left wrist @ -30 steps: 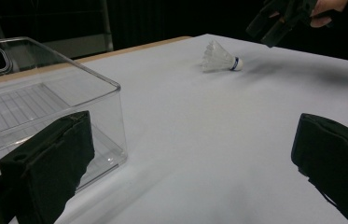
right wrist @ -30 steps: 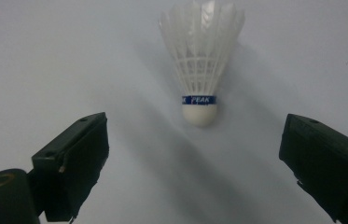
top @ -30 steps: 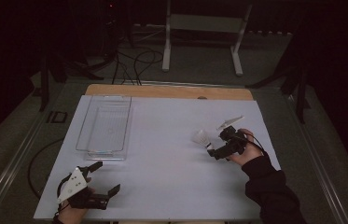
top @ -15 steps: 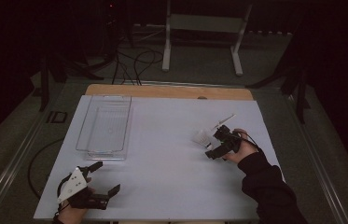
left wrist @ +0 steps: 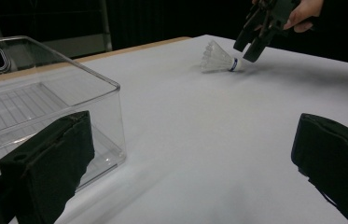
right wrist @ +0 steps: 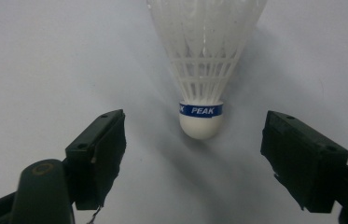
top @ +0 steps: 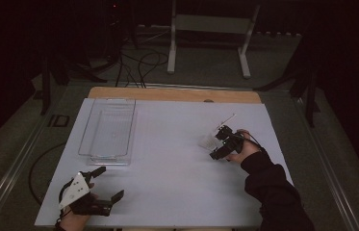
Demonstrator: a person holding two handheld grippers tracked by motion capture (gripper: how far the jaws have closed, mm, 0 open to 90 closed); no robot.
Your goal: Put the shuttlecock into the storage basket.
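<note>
The right gripper (top: 218,143) has crept up to the shuttlecock (right wrist: 201,70), its jaws just closing yet not touching it; the left gripper (top: 101,188) rests wide open

White shuttlecock (right wrist: 203,60), blue band; black tool (right wrist: 195,154) jaws

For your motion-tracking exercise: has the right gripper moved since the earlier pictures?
Yes. In the high view the right gripper has shifted toward the clear bin, closing on the shuttlecock; its jaws have just been closing, not yet touching it.

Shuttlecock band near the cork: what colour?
Blue with white lettering, on the shuttlecock; right gripper view shows it best.
</note>
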